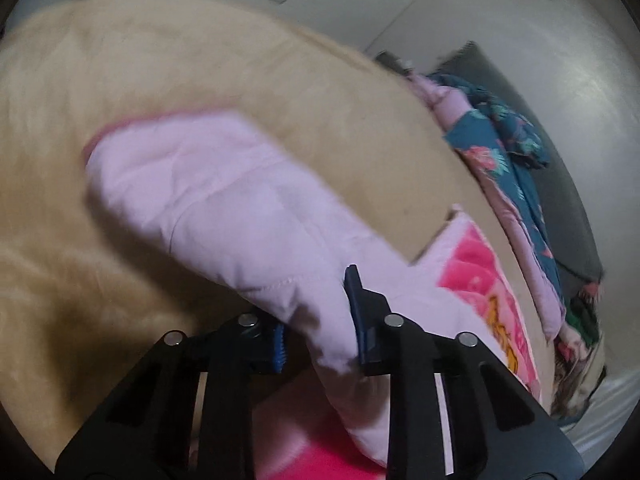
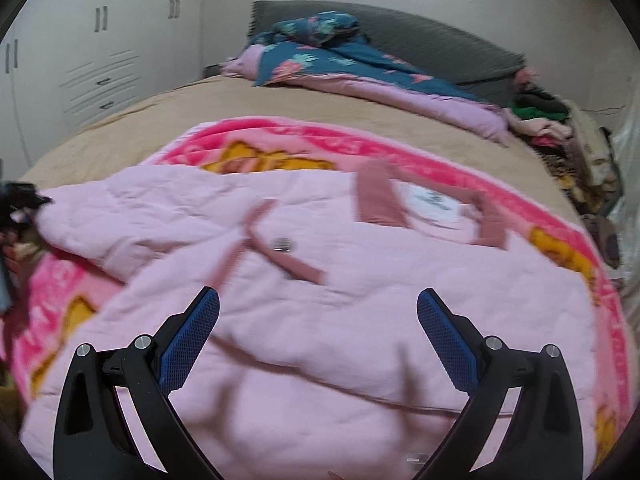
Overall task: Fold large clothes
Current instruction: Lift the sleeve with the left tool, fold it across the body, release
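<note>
A light pink quilted jacket (image 2: 320, 312) lies spread on a bright pink patterned blanket (image 2: 460, 168) on the bed. Its collar and white label (image 2: 430, 202) face the far side. My left gripper (image 1: 320, 332) is shut on the jacket's sleeve (image 1: 224, 208) and holds it lifted; the view is blurred. My right gripper (image 2: 318, 336) is open and empty, just above the jacket's body. The left gripper shows dimly at the left edge of the right wrist view (image 2: 16, 208).
A tan sheet (image 2: 168, 120) covers the bed. A teal floral and pink duvet (image 2: 360, 68) lies bunched by the grey headboard (image 2: 440, 44). A pile of mixed clothes (image 2: 560, 128) sits at the bed's far right. White wardrobes (image 2: 92, 52) stand on the left.
</note>
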